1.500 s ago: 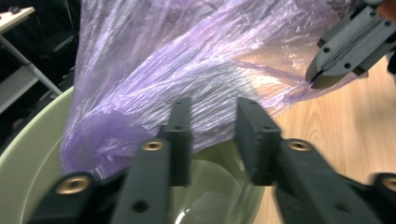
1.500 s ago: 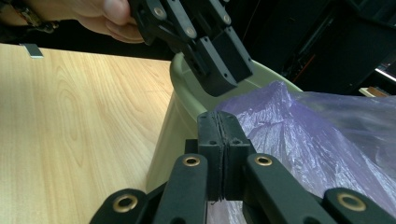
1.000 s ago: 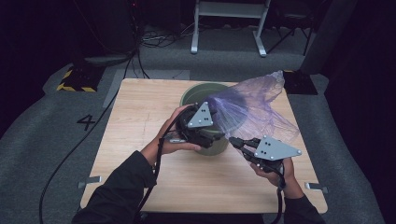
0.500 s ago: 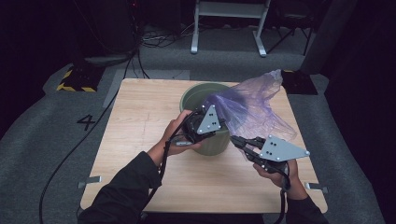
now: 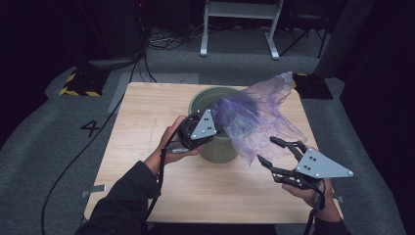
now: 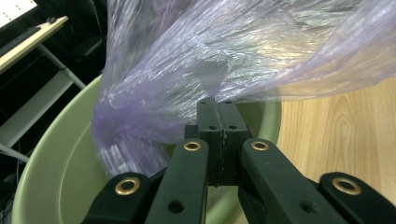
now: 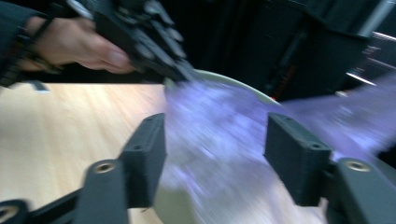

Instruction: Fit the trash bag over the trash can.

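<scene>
Over the green bin (image 5: pixel 220 147), we grip the purple bag (image 5: pixel 259 117).
Our left gripper (image 6: pixel 217 116) pinches its edge tight; our right gripper (image 5: pixel 276 152), jaws just opened wide, hangs beside it, holding nothing.

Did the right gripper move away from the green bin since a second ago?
Yes. The right gripper has slid toward the wooden table's right edge, farther from the round green plastic bin. Its jaws have just been opening, off the purple plastic bag.

A crumpled translucent purple plastic bag (image 5: pixel 259 120) billows over the green bin (image 5: pixel 208 100), standing upright mid-table toward the far edge.
</scene>
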Demonstrator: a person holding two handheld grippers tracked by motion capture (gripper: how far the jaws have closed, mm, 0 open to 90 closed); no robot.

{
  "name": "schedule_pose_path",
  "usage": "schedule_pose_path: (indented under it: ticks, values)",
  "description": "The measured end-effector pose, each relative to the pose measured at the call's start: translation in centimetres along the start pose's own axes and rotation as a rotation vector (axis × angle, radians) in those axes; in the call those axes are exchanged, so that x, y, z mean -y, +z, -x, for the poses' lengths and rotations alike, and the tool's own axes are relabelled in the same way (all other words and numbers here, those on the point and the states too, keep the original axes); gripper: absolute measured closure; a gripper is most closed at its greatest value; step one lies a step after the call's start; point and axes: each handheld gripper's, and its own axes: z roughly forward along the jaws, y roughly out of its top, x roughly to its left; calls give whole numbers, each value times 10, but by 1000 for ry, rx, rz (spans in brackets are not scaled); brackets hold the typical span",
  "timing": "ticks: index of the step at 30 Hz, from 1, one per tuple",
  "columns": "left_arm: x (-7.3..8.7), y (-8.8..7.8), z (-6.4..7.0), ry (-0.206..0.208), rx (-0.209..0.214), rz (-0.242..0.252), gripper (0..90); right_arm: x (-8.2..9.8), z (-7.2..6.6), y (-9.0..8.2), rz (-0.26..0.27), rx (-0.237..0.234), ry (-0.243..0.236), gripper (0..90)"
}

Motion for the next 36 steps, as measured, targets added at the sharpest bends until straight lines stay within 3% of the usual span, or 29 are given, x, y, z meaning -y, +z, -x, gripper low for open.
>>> schedule_pose_path:
  ticks: [8,14,19,21,23,27,29,33,36]
  values:
    - [20,-20,-5,-42,-7,22,900,15,14,-13,-45,125,15,291]
    - [33,-34,-8,-84,-12,51,900,26,19,3,-99,117,35,309]
    - [44,-47,-9,-110,-19,66,900,33,29,13,-119,135,100,311]
    - [50,-50,-9,-122,-20,69,900,36,34,15,-120,109,136,315]
    - [56,-51,-8,-123,-31,53,900,38,38,20,-131,93,155,360]
    - [68,-49,-9,-153,-42,48,899,41,44,31,-161,42,157,682]
    - [74,-48,-9,-171,-40,45,872,42,44,36,-160,23,144,788]
    - [84,-48,-4,-170,-42,36,727,42,43,43,-151,13,135,878]
    - [90,-54,1,-207,-45,46,570,41,43,44,-133,13,133,892]
